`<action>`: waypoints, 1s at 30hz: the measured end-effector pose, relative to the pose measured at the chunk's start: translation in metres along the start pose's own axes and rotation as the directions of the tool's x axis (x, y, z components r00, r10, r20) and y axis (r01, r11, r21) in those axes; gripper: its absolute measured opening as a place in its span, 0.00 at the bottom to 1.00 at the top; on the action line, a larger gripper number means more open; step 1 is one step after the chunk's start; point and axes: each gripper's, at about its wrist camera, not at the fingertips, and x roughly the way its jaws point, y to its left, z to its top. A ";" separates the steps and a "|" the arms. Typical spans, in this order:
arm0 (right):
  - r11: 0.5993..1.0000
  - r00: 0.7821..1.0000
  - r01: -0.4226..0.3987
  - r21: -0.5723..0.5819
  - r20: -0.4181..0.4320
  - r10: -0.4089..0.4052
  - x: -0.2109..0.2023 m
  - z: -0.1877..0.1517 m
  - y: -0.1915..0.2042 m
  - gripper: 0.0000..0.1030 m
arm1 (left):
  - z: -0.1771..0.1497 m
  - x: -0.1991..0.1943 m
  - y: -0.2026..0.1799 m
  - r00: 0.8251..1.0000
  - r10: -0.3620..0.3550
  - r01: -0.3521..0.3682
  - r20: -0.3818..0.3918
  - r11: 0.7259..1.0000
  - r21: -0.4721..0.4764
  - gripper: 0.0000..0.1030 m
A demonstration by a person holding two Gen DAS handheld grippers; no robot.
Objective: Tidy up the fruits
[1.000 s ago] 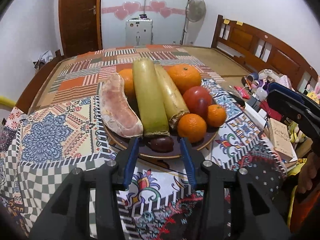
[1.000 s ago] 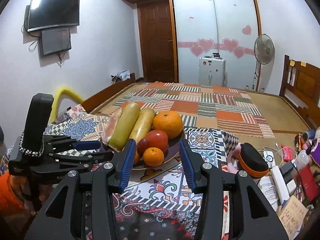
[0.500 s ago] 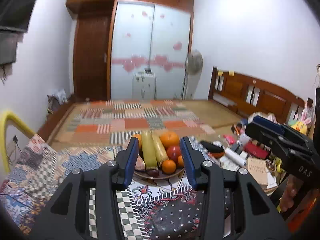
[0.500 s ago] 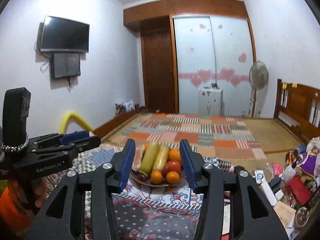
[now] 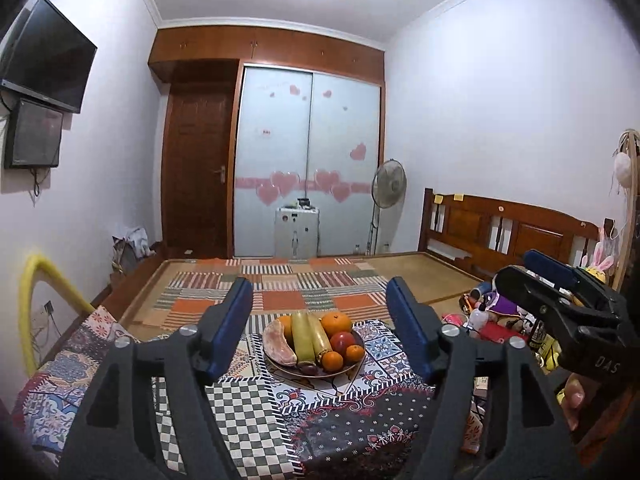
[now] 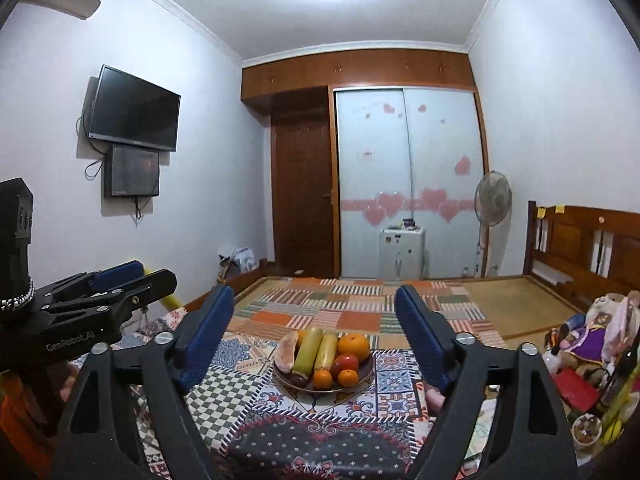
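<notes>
Both the left gripper (image 5: 320, 320) and right gripper (image 6: 316, 330) hang wide and empty above the fruit plate (image 5: 316, 372); only the right view catches the whole television (image 6: 134, 109).

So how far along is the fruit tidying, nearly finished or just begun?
It looks close to finished. Done: the fruit sits together on the plate, the two green stalks side by side, oranges and a red apple beside them. In hand: nothing; the left gripper and right gripper are both open, held back from the table. Left: I see no loose fruit on the cloth.
</notes>
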 end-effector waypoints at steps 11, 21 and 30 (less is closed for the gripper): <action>0.999 0.999 0.036 -0.008 0.023 -0.035 -0.010 -0.005 0.002 1.00 | -0.004 -0.019 -0.003 0.999 0.021 -0.021 0.030 1.000 0.007 0.95; 0.999 0.999 0.043 -0.010 0.018 -0.042 -0.018 -0.009 0.007 1.00 | -0.008 -0.026 -0.002 0.999 0.026 -0.026 0.027 1.000 0.008 1.00; 0.999 0.999 0.046 -0.007 0.017 -0.046 -0.018 -0.007 0.005 1.00 | -0.009 -0.026 -0.003 0.999 0.027 -0.027 0.023 1.000 0.011 1.00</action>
